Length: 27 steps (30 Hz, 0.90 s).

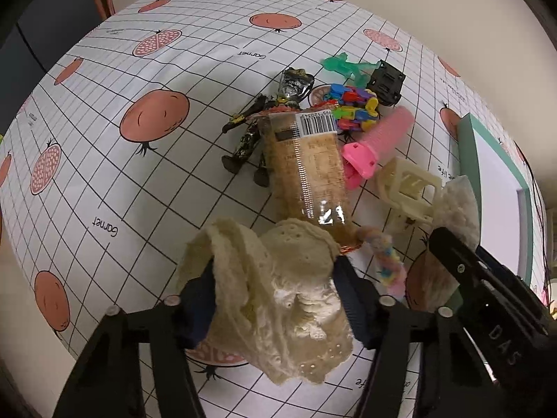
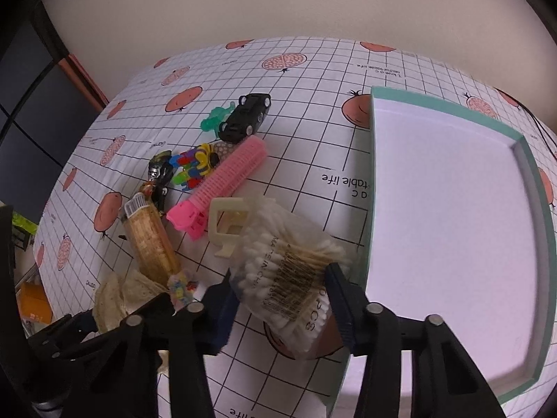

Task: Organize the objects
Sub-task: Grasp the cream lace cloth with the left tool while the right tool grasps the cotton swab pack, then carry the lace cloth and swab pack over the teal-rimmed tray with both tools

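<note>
Cream lace cloth (image 1: pixel 278 299) bunches between my left gripper (image 1: pixel 275 299) fingers, which are clamped on its soft, perforated folds above the tablecloth (image 1: pixel 104 160). Just beyond it lies a clear-wrapped tan packet (image 1: pixel 306 170) with a barcode, and left of that a dark toy figure (image 1: pixel 250 132) sprawls flat. Further right sit a heap of bright plastic clips (image 1: pixel 351 108), a ribbed pink hair roller (image 2: pixel 222 183) and a cream plastic claw clip (image 2: pixel 228 224).

My right gripper (image 2: pixel 278 304) is closed on a clear bag of cotton swabs (image 2: pixel 282 275), holding it tilted just beside the rim of the shallow mint-edged box lid (image 2: pixel 541 188), whose white inside is smooth. A black toy car (image 2: pixel 245 116) rests farther back beside a green translucent piece (image 2: pixel 214 120). Beneath everything lies a grid-printed cloth with pomegranates; a plain pale wall stands behind.
</note>
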### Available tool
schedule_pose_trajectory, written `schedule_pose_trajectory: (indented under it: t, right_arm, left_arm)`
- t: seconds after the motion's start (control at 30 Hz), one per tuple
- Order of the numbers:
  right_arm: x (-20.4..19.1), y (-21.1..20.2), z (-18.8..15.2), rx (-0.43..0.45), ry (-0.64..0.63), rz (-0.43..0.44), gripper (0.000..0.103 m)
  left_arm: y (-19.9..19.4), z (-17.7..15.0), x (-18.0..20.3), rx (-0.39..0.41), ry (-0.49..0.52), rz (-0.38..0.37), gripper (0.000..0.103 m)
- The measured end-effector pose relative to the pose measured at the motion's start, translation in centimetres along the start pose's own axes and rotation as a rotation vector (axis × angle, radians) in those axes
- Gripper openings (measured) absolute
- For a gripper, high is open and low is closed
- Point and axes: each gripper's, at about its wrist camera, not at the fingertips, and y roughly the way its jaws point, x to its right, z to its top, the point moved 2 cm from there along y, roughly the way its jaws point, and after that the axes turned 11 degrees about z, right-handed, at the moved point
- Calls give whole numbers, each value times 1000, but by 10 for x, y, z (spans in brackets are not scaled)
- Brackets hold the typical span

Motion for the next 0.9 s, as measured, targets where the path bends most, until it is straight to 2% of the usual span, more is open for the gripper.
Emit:
schedule_pose_trajectory:
  t: [0.13,0.33,0.53,0.9]
  right_arm:
    - [0,-1,0,9,1,-5,42]
    - [1,-7,1,29,4,-7,33]
    - [1,-14,1,51,4,-14,25]
    - [-1,-38,3,117,12,5,22]
  left_arm:
    - [0,3,-2,1,10,-21,42]
    - [2,4,-2,3,41,-54,28]
    - [-8,4,-3,29,74,-85,25]
    - [-36,6,-17,119,85,-161,24]
